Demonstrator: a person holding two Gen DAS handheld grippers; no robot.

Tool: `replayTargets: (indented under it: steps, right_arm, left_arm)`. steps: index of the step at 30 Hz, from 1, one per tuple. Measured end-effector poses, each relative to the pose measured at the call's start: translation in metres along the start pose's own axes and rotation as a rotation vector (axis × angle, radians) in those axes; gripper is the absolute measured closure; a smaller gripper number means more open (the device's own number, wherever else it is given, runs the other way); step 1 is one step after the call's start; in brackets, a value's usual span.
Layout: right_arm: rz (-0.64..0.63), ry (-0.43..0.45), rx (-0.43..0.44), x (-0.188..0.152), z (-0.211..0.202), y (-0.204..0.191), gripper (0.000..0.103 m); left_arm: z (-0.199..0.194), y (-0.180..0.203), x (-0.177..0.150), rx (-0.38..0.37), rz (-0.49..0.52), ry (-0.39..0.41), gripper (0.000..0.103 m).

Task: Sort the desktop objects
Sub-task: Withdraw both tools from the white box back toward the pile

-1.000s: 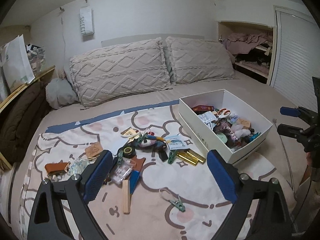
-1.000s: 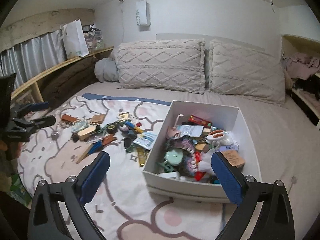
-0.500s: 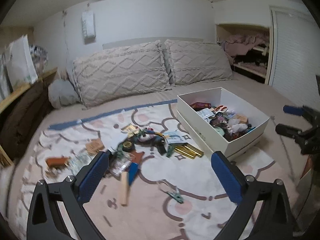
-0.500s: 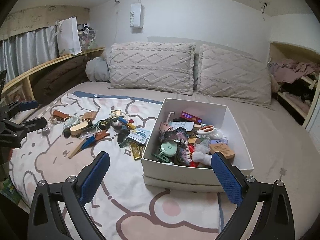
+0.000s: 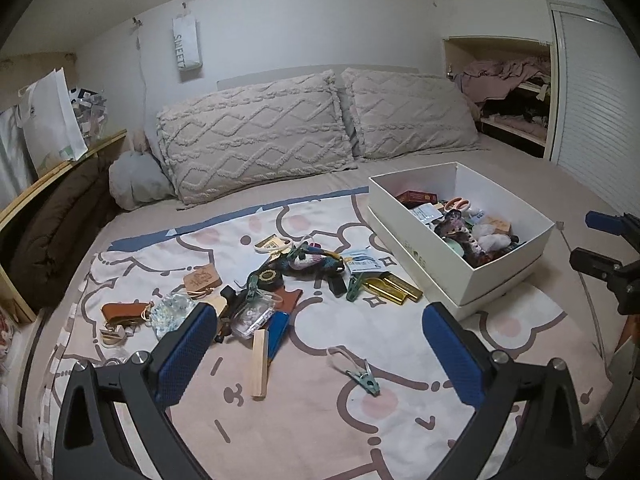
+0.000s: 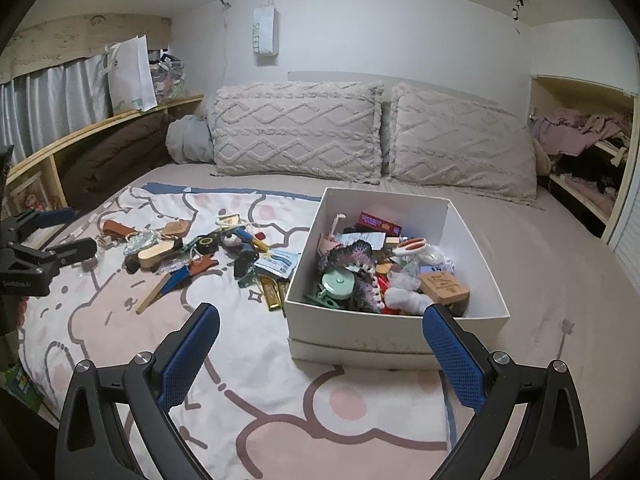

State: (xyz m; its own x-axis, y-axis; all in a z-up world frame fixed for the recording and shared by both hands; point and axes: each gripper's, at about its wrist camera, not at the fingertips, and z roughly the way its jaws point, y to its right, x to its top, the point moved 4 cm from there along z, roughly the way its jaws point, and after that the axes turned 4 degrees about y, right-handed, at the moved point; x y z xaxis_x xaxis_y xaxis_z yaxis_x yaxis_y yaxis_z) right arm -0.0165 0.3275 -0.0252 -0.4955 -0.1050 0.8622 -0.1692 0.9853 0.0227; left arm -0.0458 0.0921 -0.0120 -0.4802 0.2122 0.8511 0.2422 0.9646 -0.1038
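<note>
**Both grippers empty, lining up the next pick from the pile**

My left gripper (image 5: pixel 320 344) has its jaws spread wide with nothing between them, and my right gripper (image 6: pixel 320 344) is equally wide and empty in front of the white box (image 6: pixel 476 316). Just beyond the left jaws lie a green clothespin (image 5: pixel 362 374), lying alone, and a wooden stick (image 5: pixel 259 362) touching a blue pen (image 5: pixel 278 332). Further out sits the tangled pile (image 5: pixel 280 276) on the cartoon blanket (image 5: pixel 360 440), with gold bars (image 5: pixel 394 290) beside the box. I judge the lone clothespin the cleanest pick: I come down over it, straddle its body, not the cord, then close.
</note>
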Motion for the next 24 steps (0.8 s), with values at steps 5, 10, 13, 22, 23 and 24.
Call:
replayTargets:
  steps: [5, 10, 13, 22, 23, 24]
  right_arm:
    - [-0.002, -0.005, 0.007, -0.003, 0.001, -0.004, 0.002]
    - [-0.007, -0.004, 0.018, -0.002, 0.0, -0.009, 0.002]
    - [-0.01, -0.005, 0.024, -0.002, 0.0, -0.011, 0.002]
    - [0.0, -0.011, 0.03, -0.005, 0.001, -0.012, 0.002]
    - [-0.001, -0.012, 0.03, -0.005, 0.002, -0.012, 0.002]
    - [-0.002, -0.013, 0.029, -0.006, 0.002, -0.013, 0.002]
  left_arm:
    - [0.0, 0.005, -0.001, 0.006, 0.023, -0.001, 0.0]
    - [0.0, 0.009, -0.001, 0.008, 0.046, 0.005, 0.0]
    - [-0.002, 0.011, 0.001, 0.008, 0.051, 0.018, 0.0]
    - [-0.001, 0.013, 0.0, -0.01, 0.048, 0.012, 0.0]
    - [0.0, 0.013, -0.001, -0.008, 0.047, 0.009, 0.0]
    - [0.001, 0.013, -0.001, -0.006, 0.047, 0.005, 0.0]
